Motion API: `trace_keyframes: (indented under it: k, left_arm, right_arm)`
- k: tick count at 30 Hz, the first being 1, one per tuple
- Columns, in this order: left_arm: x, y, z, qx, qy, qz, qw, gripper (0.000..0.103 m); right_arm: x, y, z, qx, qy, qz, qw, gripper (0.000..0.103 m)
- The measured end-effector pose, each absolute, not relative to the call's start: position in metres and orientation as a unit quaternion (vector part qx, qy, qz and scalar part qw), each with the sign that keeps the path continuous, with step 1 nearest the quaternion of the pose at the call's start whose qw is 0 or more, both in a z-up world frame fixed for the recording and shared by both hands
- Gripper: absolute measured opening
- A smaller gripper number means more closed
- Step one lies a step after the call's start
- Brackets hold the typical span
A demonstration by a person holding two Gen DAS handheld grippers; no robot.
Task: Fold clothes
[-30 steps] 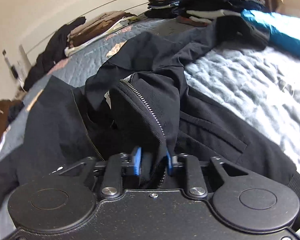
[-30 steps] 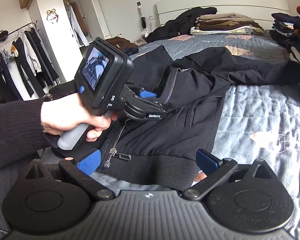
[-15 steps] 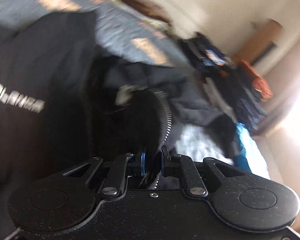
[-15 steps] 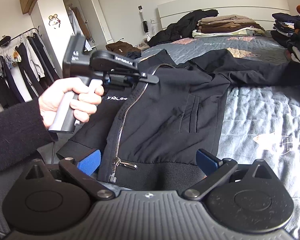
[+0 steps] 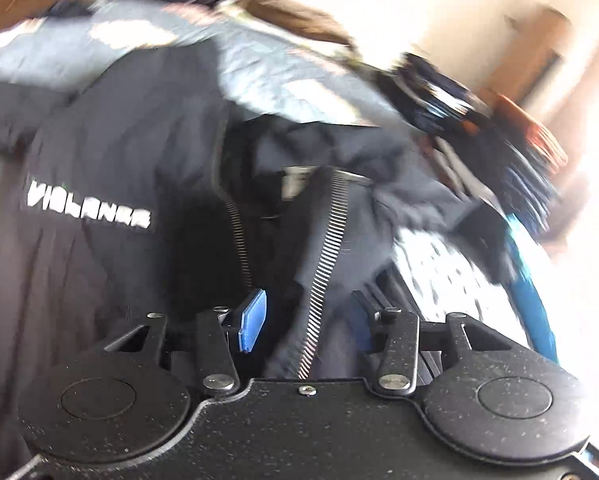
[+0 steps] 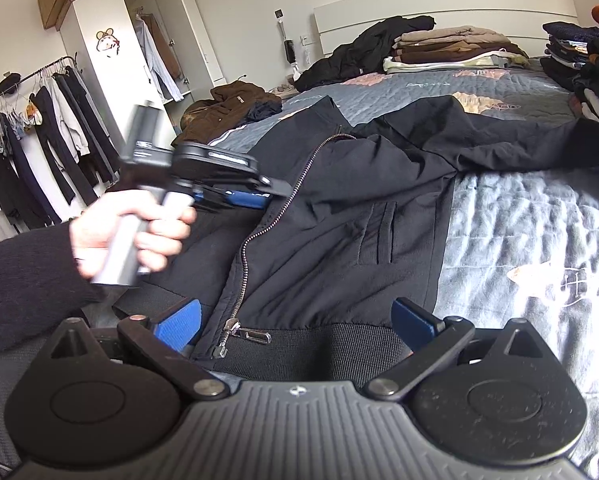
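Observation:
A black zip jacket lies front up on the grey quilted bed, one sleeve stretched to the right. In the left wrist view the jacket shows white chest lettering and is blurred. A hand holds my left gripper at the zipper, about mid-chest. The jaws of the left gripper are opening; the zipper edge lies loose between the blue pads. My right gripper stands wide open at the ribbed hem, with the zipper pull between its fingers.
Folded clothes are stacked by the headboard, and a taller pile stands at the right edge. A brown jacket lies at the bed's left side. A clothes rack and a white wardrobe stand on the left.
My left gripper carried the jacket's front panel over so the front lies closed, rolled as it went, and its jaws went from shut on the zipper edge to apart. The right gripper stayed still.

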State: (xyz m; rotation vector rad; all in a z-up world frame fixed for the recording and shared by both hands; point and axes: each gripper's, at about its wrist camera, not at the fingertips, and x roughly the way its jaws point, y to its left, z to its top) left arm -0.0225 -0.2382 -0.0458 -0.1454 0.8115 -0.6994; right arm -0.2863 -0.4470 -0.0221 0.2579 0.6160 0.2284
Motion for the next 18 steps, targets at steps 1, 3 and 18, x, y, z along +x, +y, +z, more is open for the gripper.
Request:
trace_keyframes:
  k: [1, 3, 18]
  left_arm:
    - [-0.035, -0.240, -0.043, -0.035, 0.373, -0.334, 0.865, 0.047]
    - [-0.060, -0.244, -0.037, 0.034, 0.343, -0.336, 0.877, 0.049]
    - [-0.113, -0.307, -0.097, 0.296, 0.278, -0.239, 0.882, 0.032]
  right_arm:
    - [-0.286, -0.447, -0.022, 0.127, 0.301, 0.112, 0.939, 0.101]
    - [-0.287, -0.448, -0.021, 0.129, 0.299, 0.112, 0.939, 0.101]
    - [-0.288, -0.447, -0.022, 0.123, 0.306, 0.108, 0.938, 0.101]
